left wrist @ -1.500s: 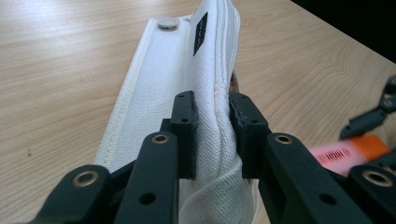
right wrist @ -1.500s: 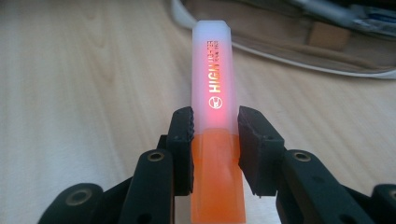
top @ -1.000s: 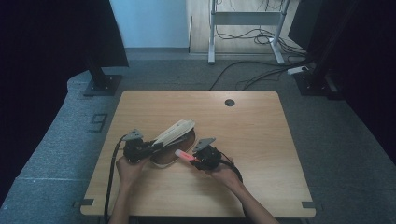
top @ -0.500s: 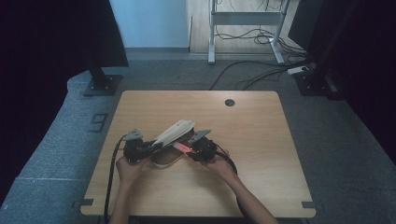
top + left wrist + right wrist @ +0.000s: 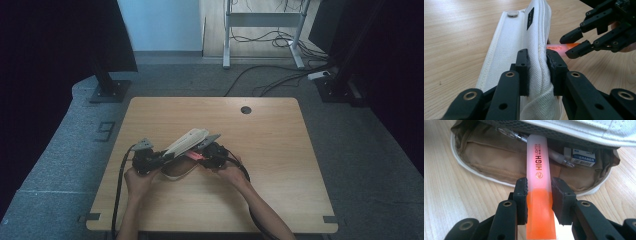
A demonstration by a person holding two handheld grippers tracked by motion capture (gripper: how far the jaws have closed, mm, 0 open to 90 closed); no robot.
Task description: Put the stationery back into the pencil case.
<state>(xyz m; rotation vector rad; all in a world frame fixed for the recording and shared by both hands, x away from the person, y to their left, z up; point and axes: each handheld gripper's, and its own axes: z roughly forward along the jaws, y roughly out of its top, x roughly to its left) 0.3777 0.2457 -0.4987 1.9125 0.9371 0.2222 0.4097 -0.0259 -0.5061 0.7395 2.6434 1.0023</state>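
Note:
A white fabric pencil case (image 5: 186, 142) lies open on the wooden table (image 5: 280, 150). My left gripper (image 5: 537, 56) is shut on its raised white lid (image 5: 514, 40) and holds it up; in the high view this gripper (image 5: 161, 156) is at the case's left end. My right gripper (image 5: 539, 182) is shut on an orange highlighter (image 5: 537, 157), whose pale capped end reaches over the tan inside (image 5: 494, 170) of the case. A pen (image 5: 511, 133) and a white eraser (image 5: 582, 157) lie in there. From above, the right gripper (image 5: 204, 155) sits just right of the case.
A round cable hole (image 5: 245, 109) is near the table's far edge. Bare wood spreads to the right and front of the hands. A black stand base (image 5: 109, 90) and loose cables (image 5: 270, 80) lie on the floor beyond the table.
My right gripper has carried the highlighter left and farther from the person, up to the open case. The left gripper and lid have stayed put.

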